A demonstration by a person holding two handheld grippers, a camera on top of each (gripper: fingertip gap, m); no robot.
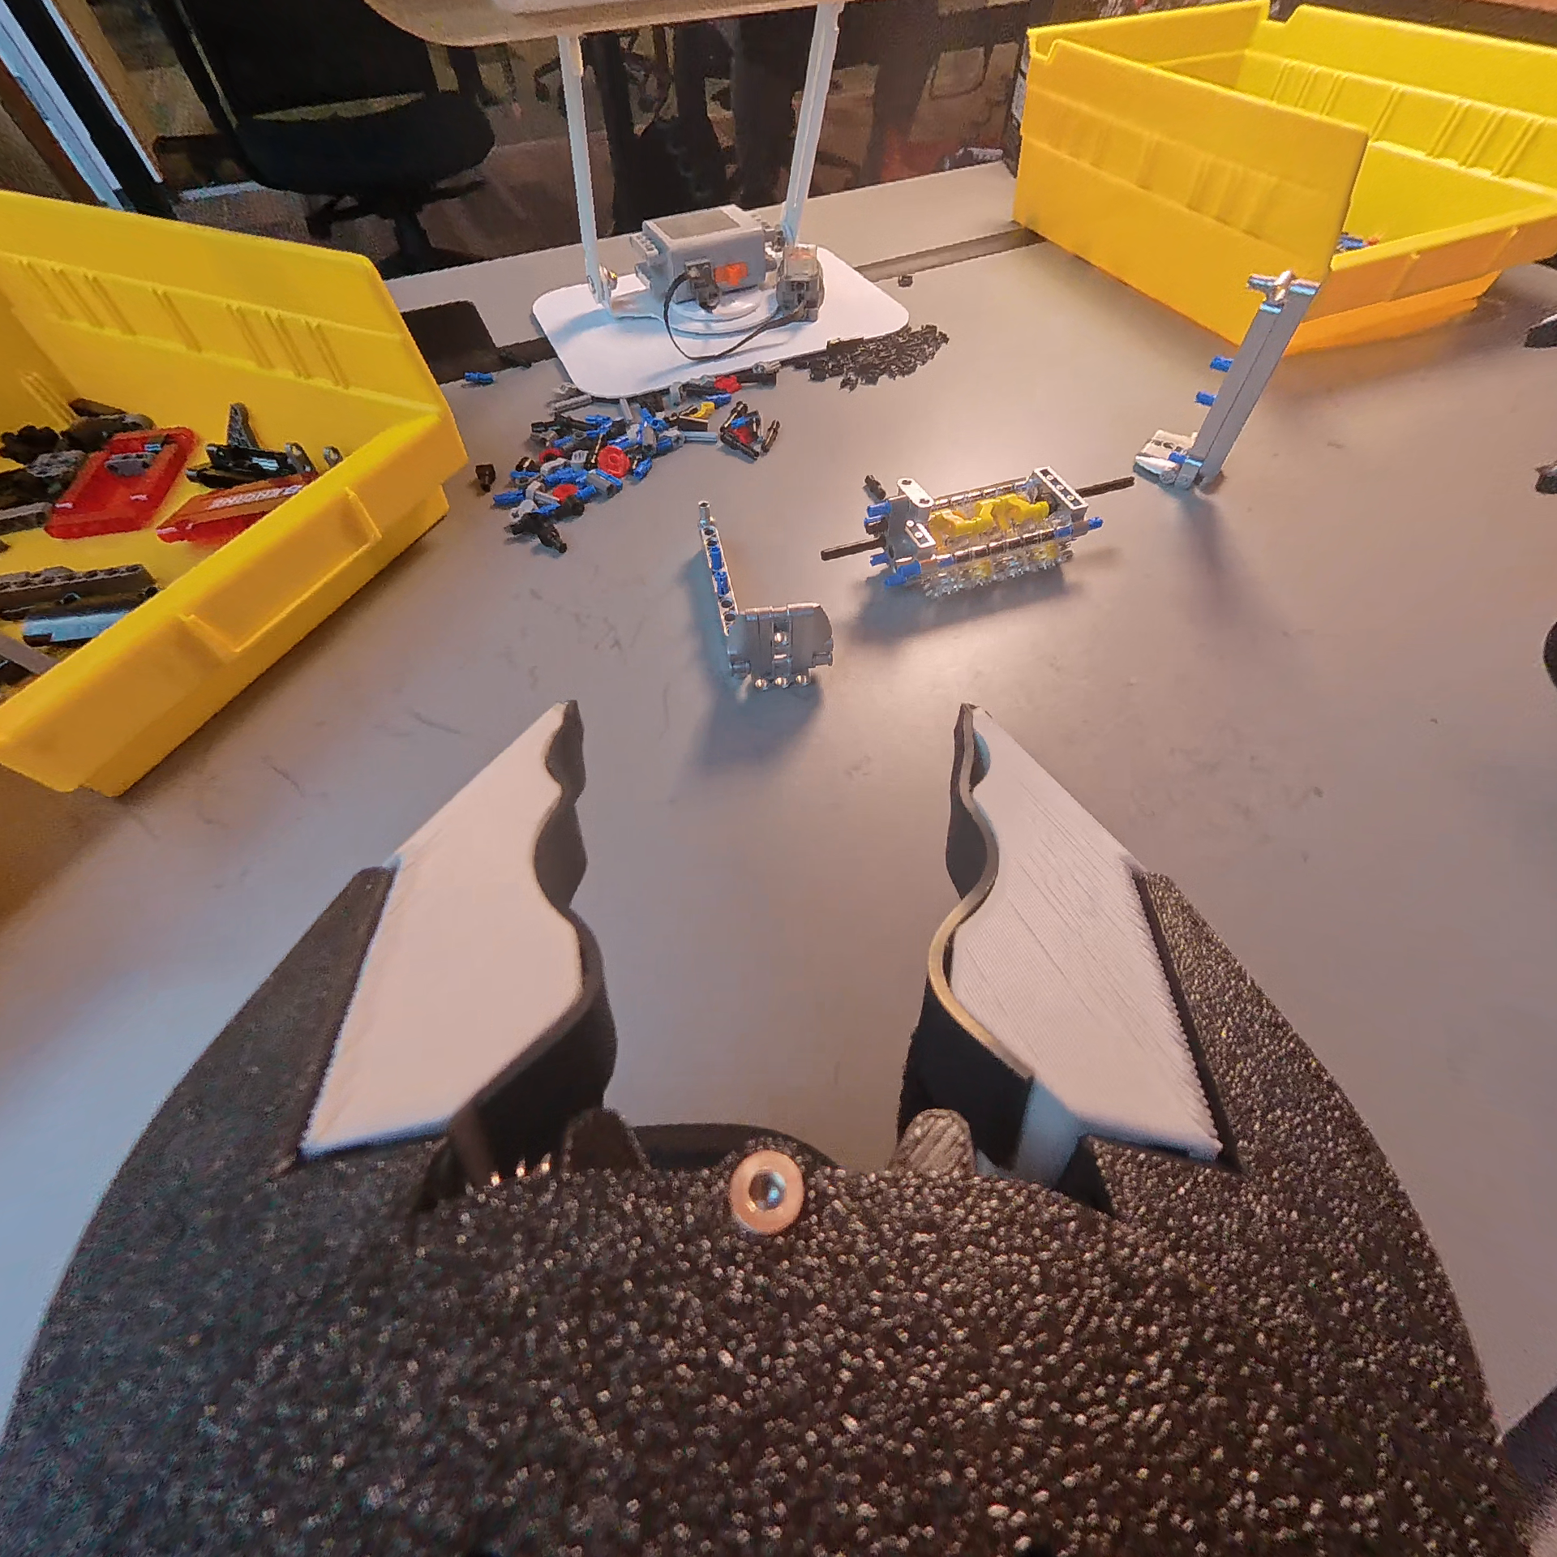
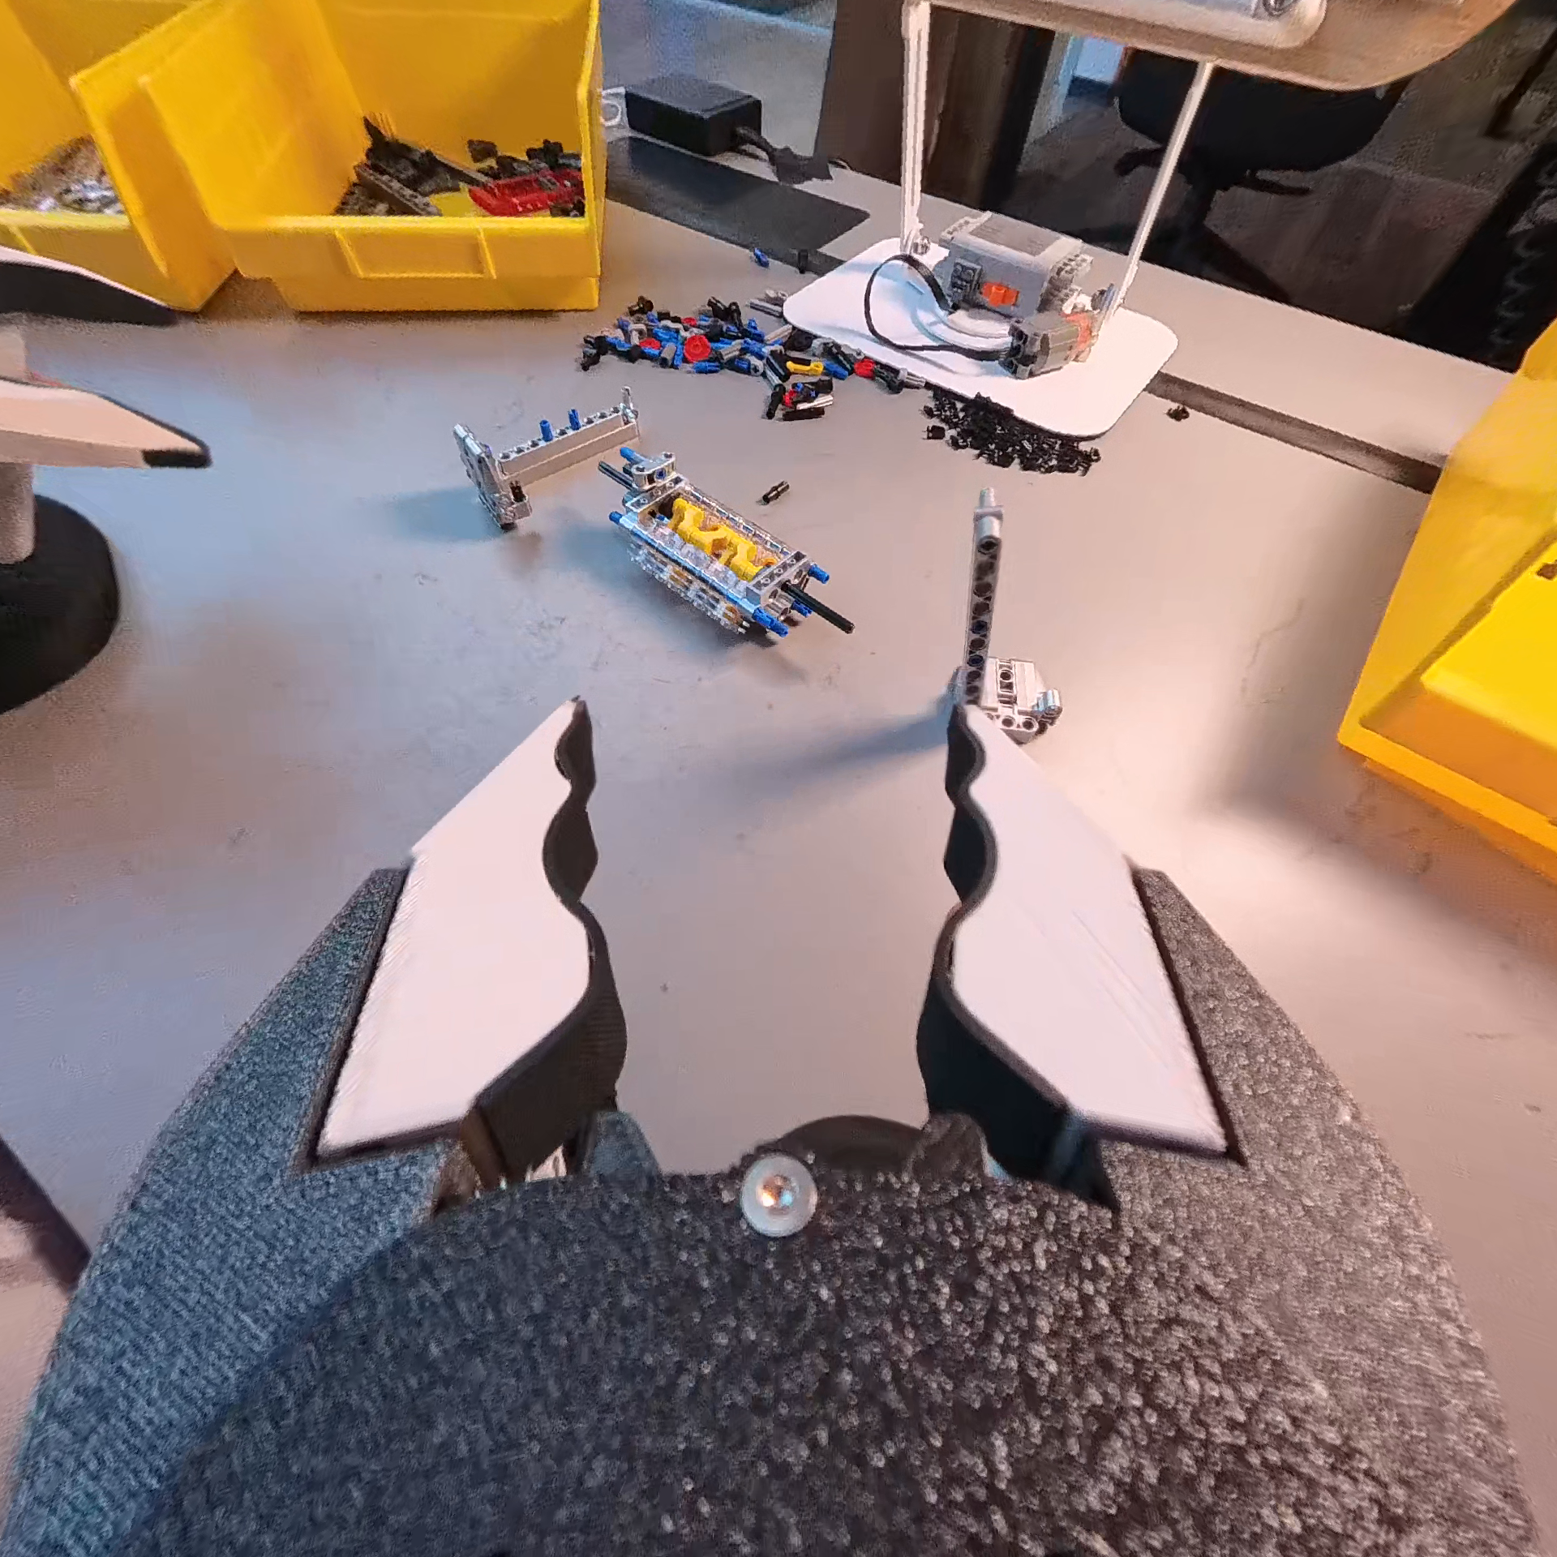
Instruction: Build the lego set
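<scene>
Both my grippers hang spread and empty over the grey table (image 1: 1095,800). My left gripper (image 1: 767,716) points at an L-shaped grey beam piece (image 1: 758,607) standing just beyond its fingertips; my right gripper (image 2: 767,716) has a similar upright grey beam piece (image 2: 990,623) just beside its right fingertip.

I take the clear block with yellow parts and a black axle (image 1: 977,531) as my landmark. In the left view the L-shaped piece stands just left of it, a scatter of small blue, black and red pins (image 1: 607,463) lies beyond it to the left, and a yellow bin (image 1: 211,472) of dark and red parts sits farther left.

Only the left view shows a tall grey beam (image 1: 1238,396) right of the block, near another yellow bin (image 1: 1222,211). Only the right view shows my left gripper from outside, far left of the block (image 2: 724,556), and a black power brick (image 2: 691,109) well behind it. Both show the grey motor box (image 2: 1003,261) on a white plate (image 2: 1112,371).
</scene>
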